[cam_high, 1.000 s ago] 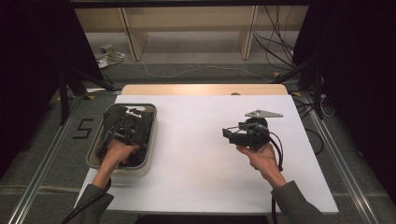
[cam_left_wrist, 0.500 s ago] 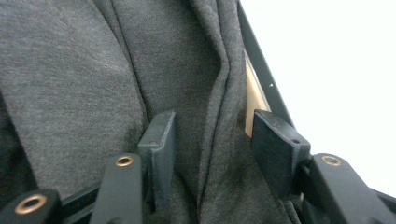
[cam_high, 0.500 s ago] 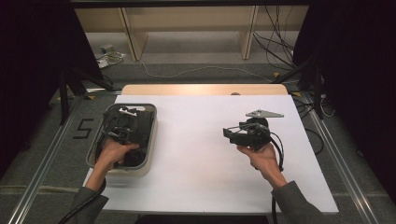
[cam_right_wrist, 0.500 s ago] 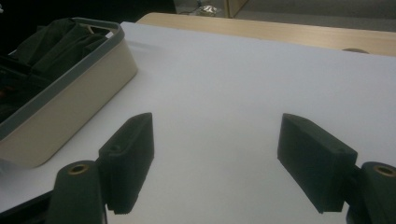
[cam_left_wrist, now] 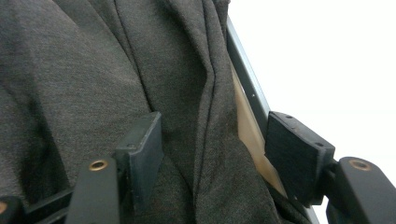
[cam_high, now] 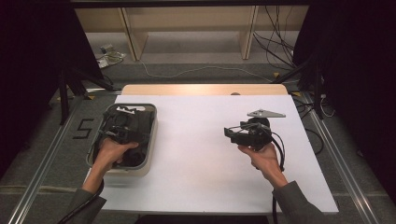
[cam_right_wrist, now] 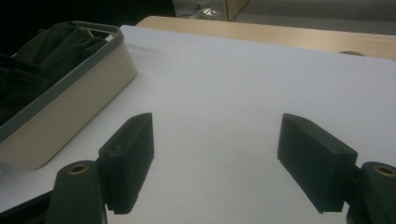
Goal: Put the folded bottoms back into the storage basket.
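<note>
The left gripper [cam_left_wrist: 212,154] was down in the beige bin [cam_high: 144,161] at the table's left, jaws wide apart around a fold of dark grey cloth [cam_left_wrist: 93,74], not yet pinching it. The right gripper [cam_high: 240,135] hung over the white table [cam_high: 196,154], jaws wide and empty. Closing on one thick fold deep between the pads looked wisest

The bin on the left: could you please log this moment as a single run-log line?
left gripper: open, jaws astride fold of dark grey cloth in bin | right gripper: open, empty, above white table
</note>
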